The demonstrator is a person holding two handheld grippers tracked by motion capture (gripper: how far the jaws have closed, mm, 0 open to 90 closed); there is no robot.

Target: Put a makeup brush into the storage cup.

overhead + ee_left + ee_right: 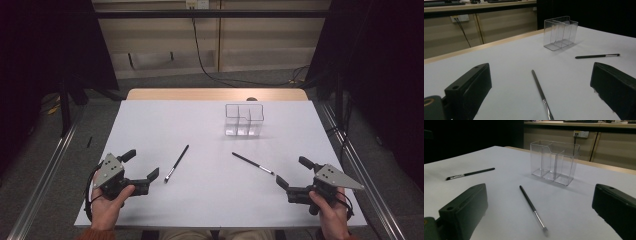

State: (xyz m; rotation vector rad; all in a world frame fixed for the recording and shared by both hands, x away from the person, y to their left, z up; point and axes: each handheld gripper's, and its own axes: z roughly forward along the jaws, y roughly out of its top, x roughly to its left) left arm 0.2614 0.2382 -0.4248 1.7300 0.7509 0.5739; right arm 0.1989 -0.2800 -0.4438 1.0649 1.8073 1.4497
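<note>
High view gives me my left claw (144,166) and right claw (291,172), both spread wide and holding nothing, near the counter's (150,120) front corners. One brush (176,163) lies beside each; right brush (253,163). Clear organizer (243,119) stands toward the far edge.

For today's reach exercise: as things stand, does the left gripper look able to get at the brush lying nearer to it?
Probably yes. The left gripper is open, the left brush lies flat just ahead of it, and nothing stands between them on the table.
</note>
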